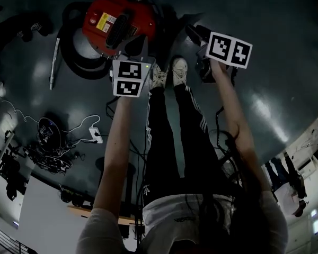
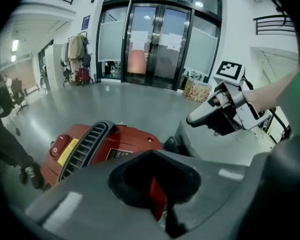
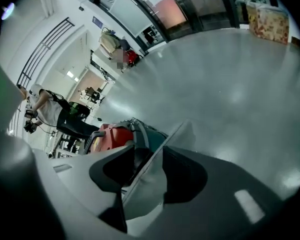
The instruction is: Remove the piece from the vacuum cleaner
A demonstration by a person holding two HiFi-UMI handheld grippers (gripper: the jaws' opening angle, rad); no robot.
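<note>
The red vacuum cleaner lies on the grey floor just ahead of my feet, with its black hose looped round it. My left gripper hovers at its near edge. In the left gripper view the ribbed black handle and red body sit just beyond the left gripper, whose jaws are shut with nothing between them. My right gripper hangs to the right of the vacuum, apart from it. It also shows side-on, shut and empty. The right gripper view shows the vacuum behind the closed right gripper.
A metal wand lies left of the hose. My white sneakers stand between the grippers. A power strip and tangled cables lie at the left. Glass doors close the hall; a person stands far left.
</note>
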